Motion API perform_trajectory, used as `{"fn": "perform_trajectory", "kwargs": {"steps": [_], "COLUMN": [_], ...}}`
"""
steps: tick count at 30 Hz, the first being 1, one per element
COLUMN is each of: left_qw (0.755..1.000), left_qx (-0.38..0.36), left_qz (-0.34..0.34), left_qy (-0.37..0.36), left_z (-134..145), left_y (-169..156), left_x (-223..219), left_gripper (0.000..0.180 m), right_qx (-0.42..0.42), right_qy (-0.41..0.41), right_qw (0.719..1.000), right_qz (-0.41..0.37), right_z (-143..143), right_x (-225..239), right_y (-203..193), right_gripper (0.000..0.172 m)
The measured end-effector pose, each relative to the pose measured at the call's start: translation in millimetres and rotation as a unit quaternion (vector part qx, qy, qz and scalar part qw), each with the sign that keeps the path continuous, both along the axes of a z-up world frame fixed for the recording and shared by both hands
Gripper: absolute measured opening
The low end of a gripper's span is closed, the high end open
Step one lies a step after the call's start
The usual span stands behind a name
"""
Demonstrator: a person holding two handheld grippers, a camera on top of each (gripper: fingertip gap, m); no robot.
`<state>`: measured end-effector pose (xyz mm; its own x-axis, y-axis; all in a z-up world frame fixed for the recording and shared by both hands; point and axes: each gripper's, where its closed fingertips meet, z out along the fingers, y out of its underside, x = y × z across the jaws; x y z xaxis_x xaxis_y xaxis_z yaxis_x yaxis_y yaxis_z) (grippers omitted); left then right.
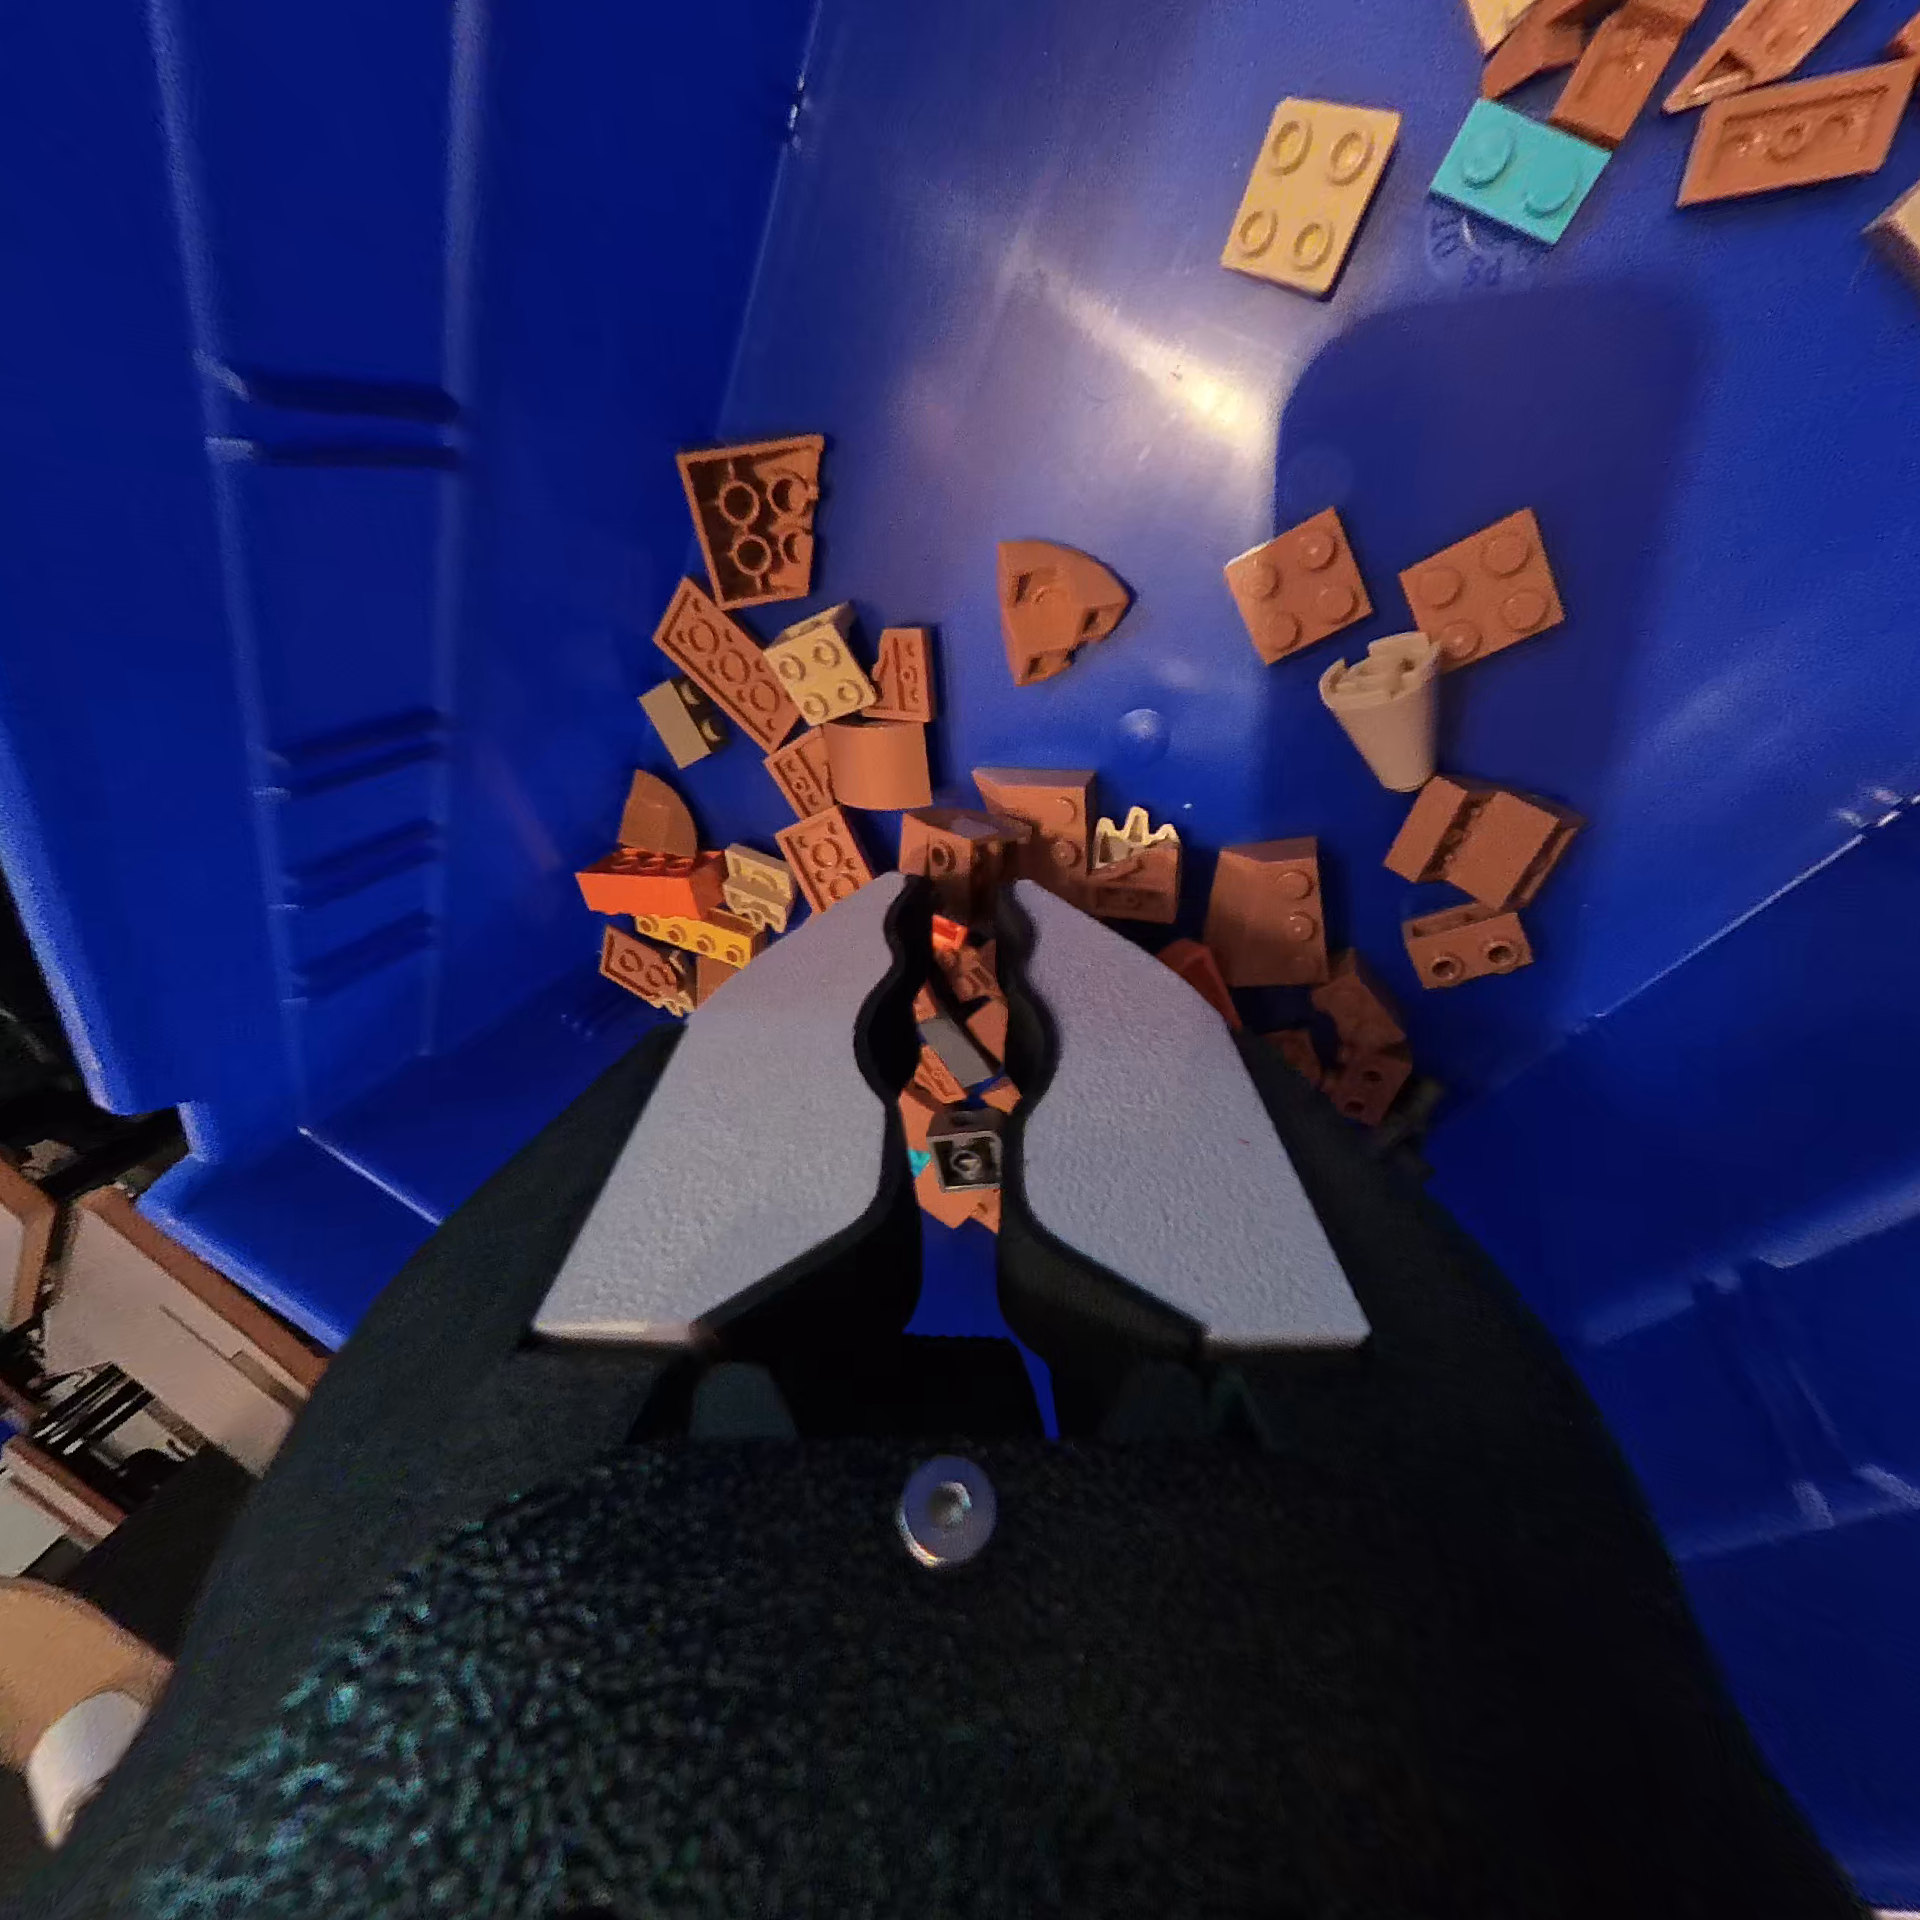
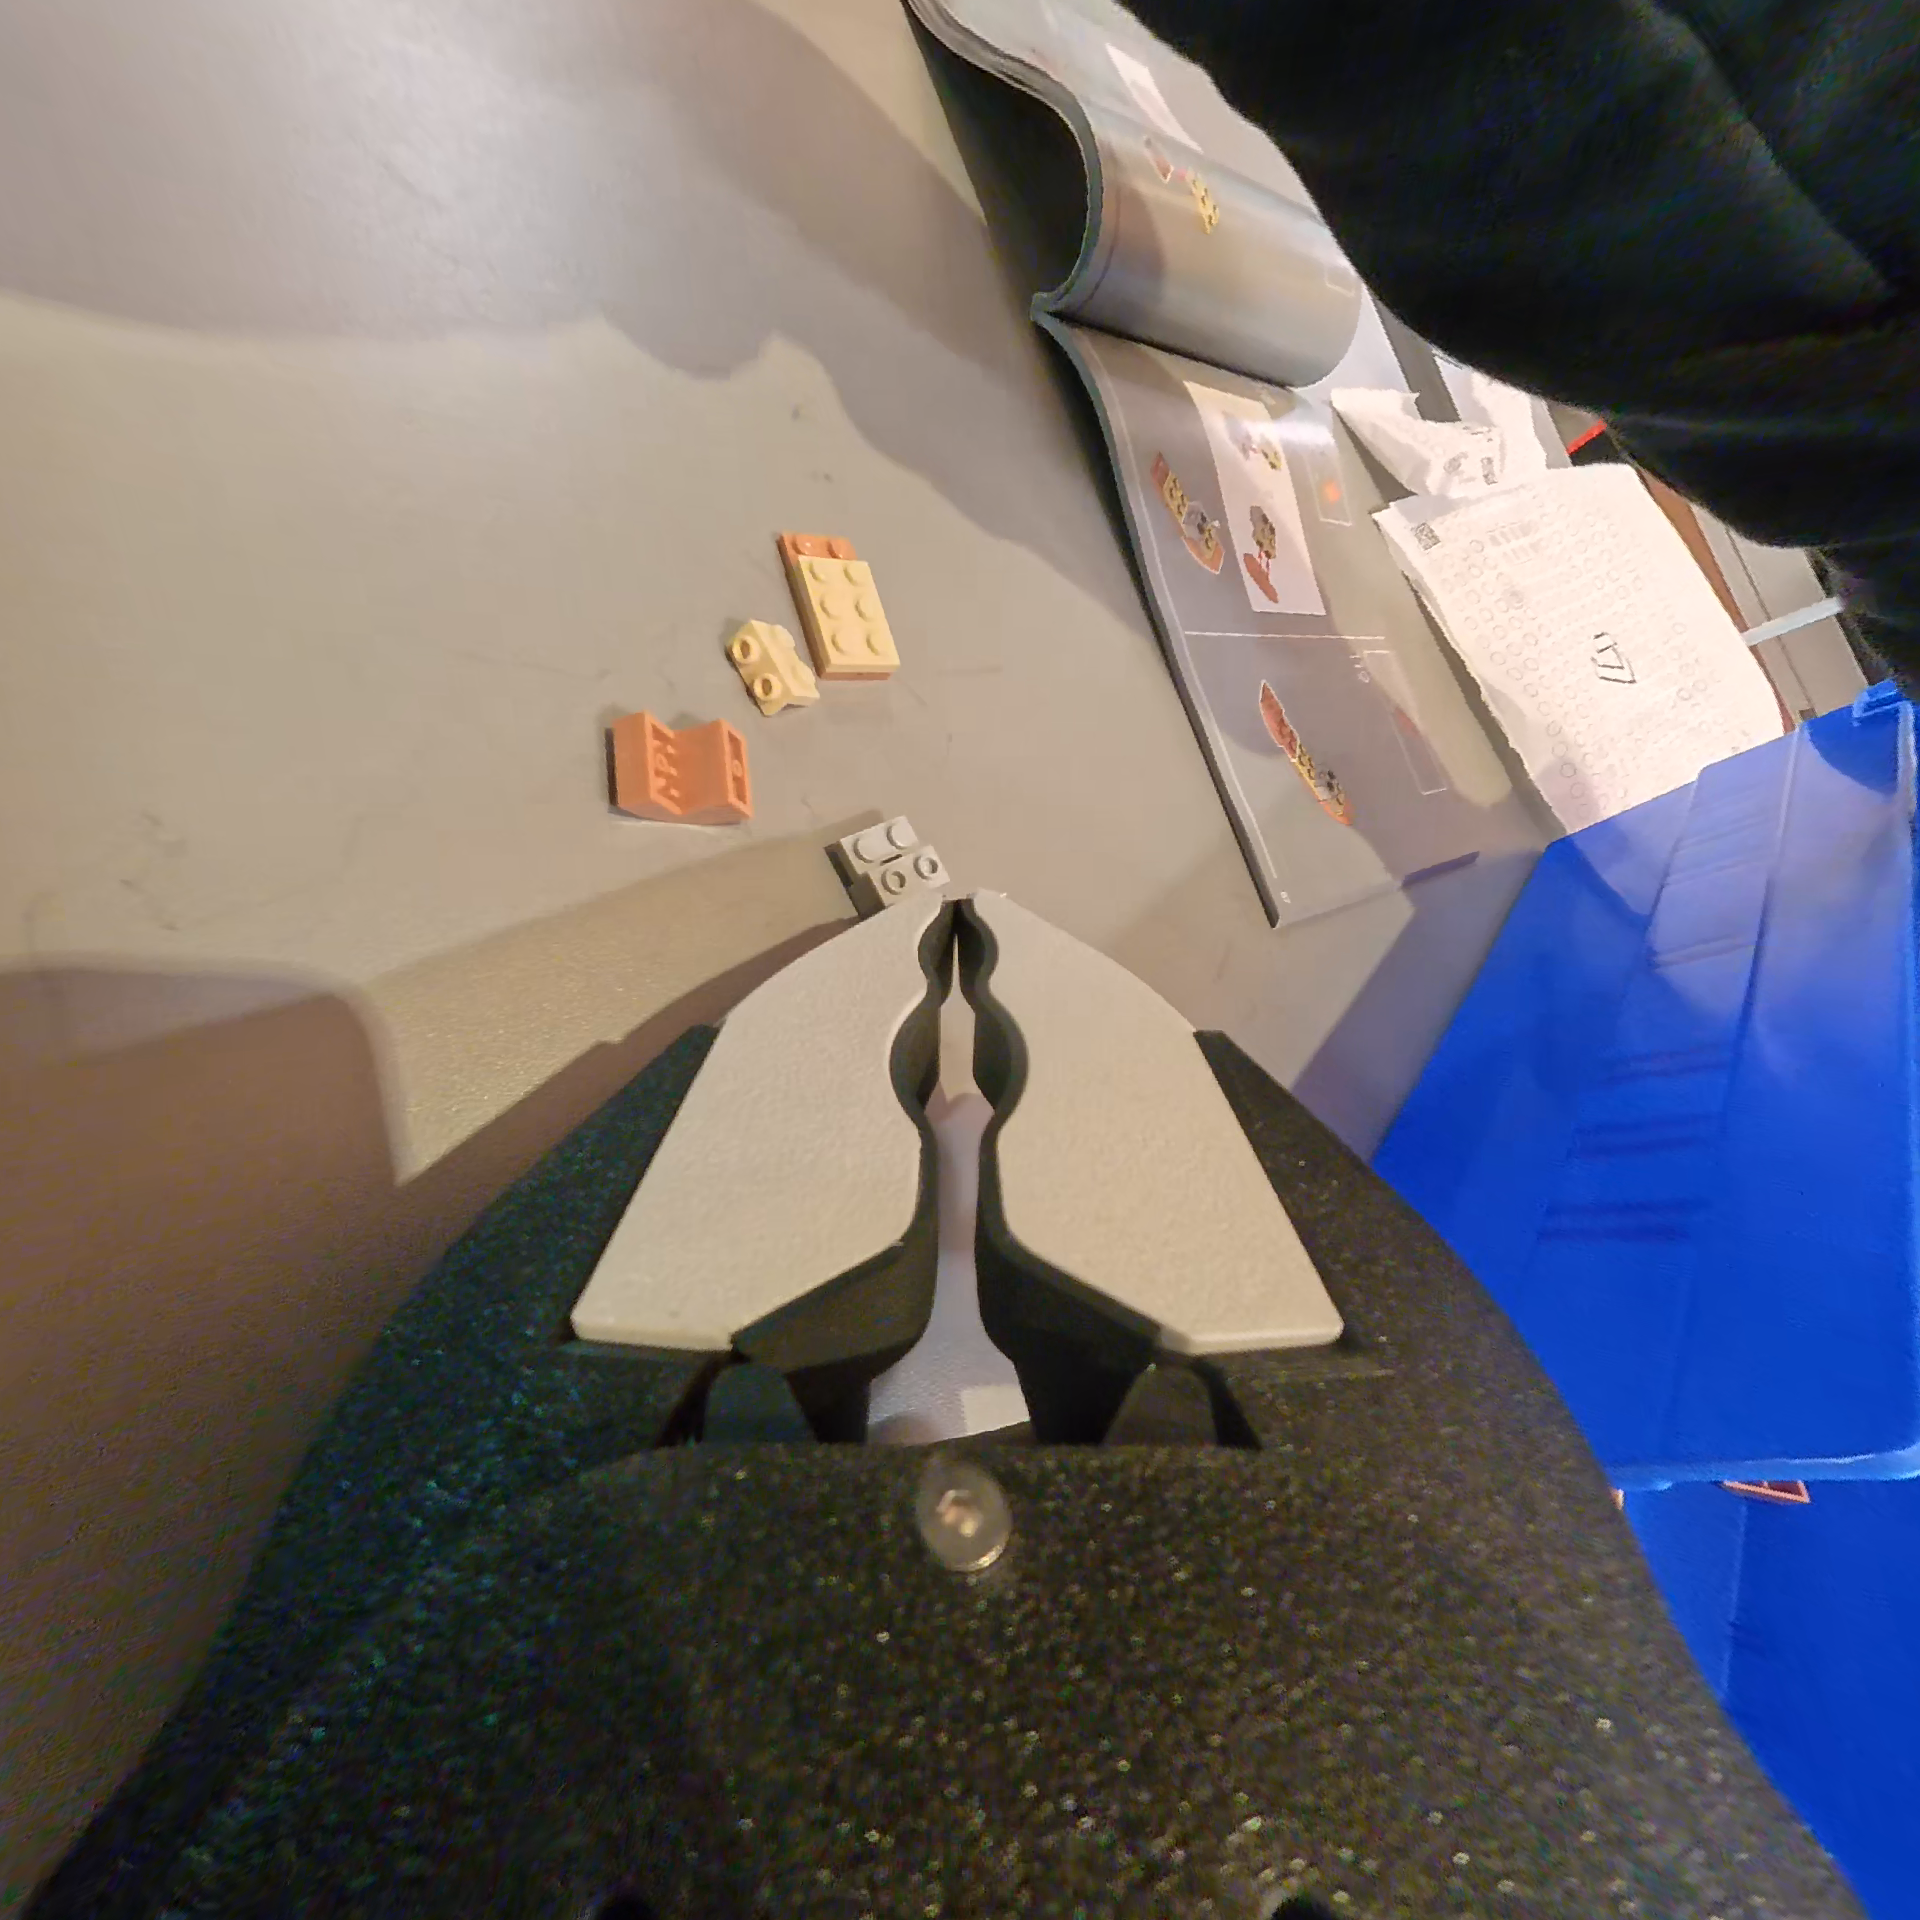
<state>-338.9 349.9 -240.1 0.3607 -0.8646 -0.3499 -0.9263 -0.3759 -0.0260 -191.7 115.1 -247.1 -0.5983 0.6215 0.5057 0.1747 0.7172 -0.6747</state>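
Inside a blue plastic bin point(image 1: 1039, 312), the left gripper point(image 1: 958, 883) has its jaws drawn nearly together, their tips clamped on a small brown brick point(image 1: 961, 847) held just above a heap of brown, tan and orange building pieces point(image 1: 748, 810) in the bin's corner. A pale cone piece point(image 1: 1387, 707) lies to the right. Over a grey tabletop point(image 2: 416, 416), the right gripper point(image 2: 956, 909) sits with jaws fully closed on nothing, tips just beside a light grey bracket piece point(image 2: 891, 871). Beyond lie a terracotta slope piece point(image 2: 675, 779), a tan bracket point(image 2: 767, 665), a tan plate on a brown one point(image 2: 840, 613) and an open instruction booklet point(image 2: 1299, 582).
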Motion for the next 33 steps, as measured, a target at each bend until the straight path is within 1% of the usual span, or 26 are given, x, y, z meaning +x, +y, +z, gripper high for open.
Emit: {"fn": "perform_trajectory", "kwargs": {"steps": [6,9,14,19,23,25,28,33], "left_qw": [1.000,1.000,0.999,0.992,0.987,0.987,0.989,0.986], "left_qx": [-0.003,-0.010,-0.017,-0.037,-0.042,-0.043,-0.031,-0.017], "left_qz": [-0.001,0.014,0.049,0.097,0.116,0.110,0.110,0.134], "left_qy": [0.019,0.021,-0.010,-0.079,-0.108,-0.110,-0.094,-0.102], "left_z": [-2,-4,-3,-3,-1,-3,-5,-5], "left_y": [-3,-4,-3,-6,-6,-7,-4,1], "left_x": [-4,-5,-2,4,6,8,5,1], "left_gripper": [0.012,0.012,0.012,0.011,0.012,0.012,0.012,0.012], "right_qx": [0.000,0.000,0.000,0.000,0.000,0.000,0.000,0.001], "right_qy": [0.000,0.000,0.000,0.000,0.000,0.000,0.000,0.001], "right_qw": [1.000,1.000,1.000,1.000,1.000,1.000,1.000,1.000], "right_qz": [0.000,0.000,0.000,0.000,0.000,0.000,0.000,0.000], "right_z": [0,0,0,0,0,0,0,0], "right_x": [0,0,0,0,0,0,0,0], "right_y": [0,0,0,0,0,0,0,0], "right_gripper": [0.000,0.000,0.000,0.000,0.000,0.000,0.000,0.000]}}
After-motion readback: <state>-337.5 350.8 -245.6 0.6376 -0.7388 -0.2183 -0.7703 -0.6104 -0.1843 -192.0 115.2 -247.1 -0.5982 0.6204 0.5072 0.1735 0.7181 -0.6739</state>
